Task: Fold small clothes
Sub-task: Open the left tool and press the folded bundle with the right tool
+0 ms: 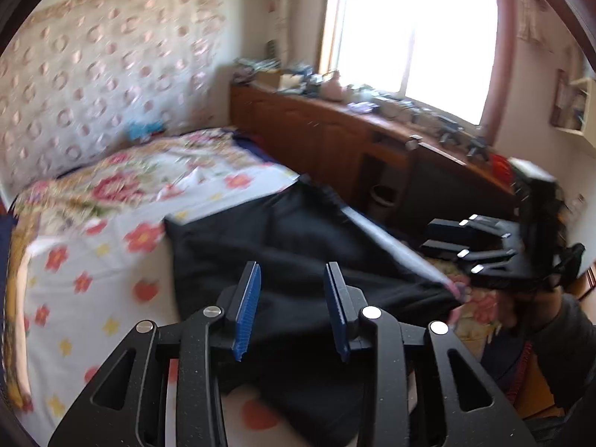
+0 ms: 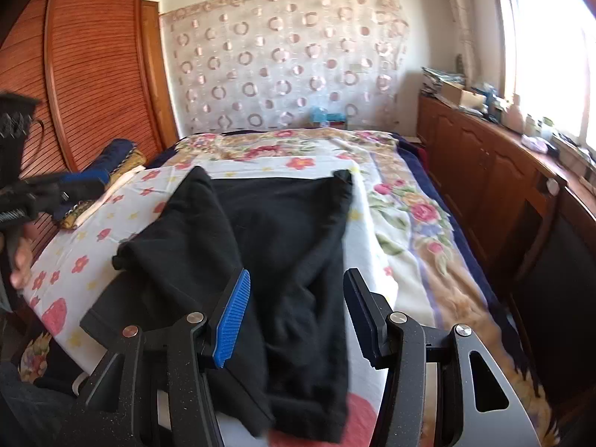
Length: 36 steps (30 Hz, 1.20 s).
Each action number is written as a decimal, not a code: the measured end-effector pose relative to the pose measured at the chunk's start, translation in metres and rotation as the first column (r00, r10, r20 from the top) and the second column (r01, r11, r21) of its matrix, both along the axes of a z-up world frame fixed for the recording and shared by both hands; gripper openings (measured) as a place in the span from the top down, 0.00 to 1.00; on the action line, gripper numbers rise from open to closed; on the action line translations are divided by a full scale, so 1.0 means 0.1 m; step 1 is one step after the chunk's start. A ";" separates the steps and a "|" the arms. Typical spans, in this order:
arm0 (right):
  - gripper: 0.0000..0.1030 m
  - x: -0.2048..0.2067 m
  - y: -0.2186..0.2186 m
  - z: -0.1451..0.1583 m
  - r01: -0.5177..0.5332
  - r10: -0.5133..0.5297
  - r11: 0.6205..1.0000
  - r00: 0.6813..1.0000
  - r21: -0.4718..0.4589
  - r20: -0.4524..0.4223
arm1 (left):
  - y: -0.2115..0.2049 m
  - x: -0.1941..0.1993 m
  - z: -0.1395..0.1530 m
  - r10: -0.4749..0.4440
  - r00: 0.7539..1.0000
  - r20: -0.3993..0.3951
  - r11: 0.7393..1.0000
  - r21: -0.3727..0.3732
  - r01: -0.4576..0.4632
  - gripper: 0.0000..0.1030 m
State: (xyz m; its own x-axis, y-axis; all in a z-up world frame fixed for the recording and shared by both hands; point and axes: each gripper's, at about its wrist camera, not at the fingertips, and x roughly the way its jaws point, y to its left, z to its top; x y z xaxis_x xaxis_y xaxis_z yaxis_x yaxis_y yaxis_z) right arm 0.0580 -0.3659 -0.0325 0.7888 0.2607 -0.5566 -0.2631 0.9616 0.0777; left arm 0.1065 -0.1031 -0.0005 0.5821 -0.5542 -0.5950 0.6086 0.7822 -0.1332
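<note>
A black garment (image 2: 283, 246) lies spread on the floral bed sheet (image 2: 74, 260), one side flipped over toward the middle. It also shows in the left wrist view (image 1: 290, 246). My left gripper (image 1: 292, 298) is open and empty, held above the garment's near edge. My right gripper (image 2: 294, 309) is open and empty, above the garment's lower part. The right gripper also shows at the right in the left wrist view (image 1: 465, 246), off the bed's edge. The left gripper shows at the far left in the right wrist view (image 2: 56, 190).
A stack of folded clothes (image 2: 111, 171) sits at the bed's left side by a wooden wardrobe (image 2: 85, 74). A long wooden cabinet (image 2: 484, 171) with clutter on top runs along the right under the window (image 1: 417, 33). A patterned curtain (image 2: 283, 63) hangs behind the bed.
</note>
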 end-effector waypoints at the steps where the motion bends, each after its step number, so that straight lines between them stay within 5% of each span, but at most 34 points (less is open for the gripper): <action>1: 0.47 0.08 0.01 -0.01 -0.011 0.011 1.000 1.000 -0.001 -0.001 | 0.06 0.05 -0.06 0.016 1.000 -0.013 1.000 0.004 -0.015 0.65; 9: 0.47 0.38 0.49 -0.08 -0.126 0.125 0.992 0.992 -0.028 -0.028 | 0.57 0.30 -0.54 0.168 0.980 -0.109 0.984 0.075 -0.160 0.65; 21: 0.48 0.78 0.84 -0.22 -0.229 0.213 0.965 0.968 -0.126 -0.129 | 0.98 0.50 -0.91 0.251 0.958 -0.142 0.962 0.147 -0.231 0.65; 25: 0.47 0.90 0.87 -0.34 -0.234 0.209 0.959 0.965 -0.158 -0.160 | 1.01 0.55 -0.99 0.241 0.958 -0.155 0.964 0.152 -0.218 0.65; 28: 0.47 0.95 0.84 -0.33 -0.232 0.207 0.958 0.967 -0.169 -0.151 | 0.91 0.57 -0.98 0.217 0.970 -0.110 0.952 0.245 -0.185 0.65; 31: 0.47 0.97 0.81 -0.33 -0.201 0.181 0.971 0.972 -0.130 -0.146 | 0.94 0.61 -0.96 0.202 0.966 -0.165 0.972 0.153 -0.177 0.65; 36: 0.47 0.94 0.86 -0.31 -0.213 0.187 0.961 0.970 -0.178 -0.155 | 0.86 0.63 -0.84 0.145 0.983 -0.115 0.970 0.212 -0.118 0.65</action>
State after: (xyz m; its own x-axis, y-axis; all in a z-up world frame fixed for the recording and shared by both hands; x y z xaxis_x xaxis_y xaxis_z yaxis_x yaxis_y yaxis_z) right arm 0.1521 -0.2803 -0.0636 0.6454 0.2834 -0.7094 -0.4513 0.8907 -0.0548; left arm 0.1697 -0.0166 -0.0841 0.5532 -0.3378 -0.7615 0.4867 0.8729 -0.0336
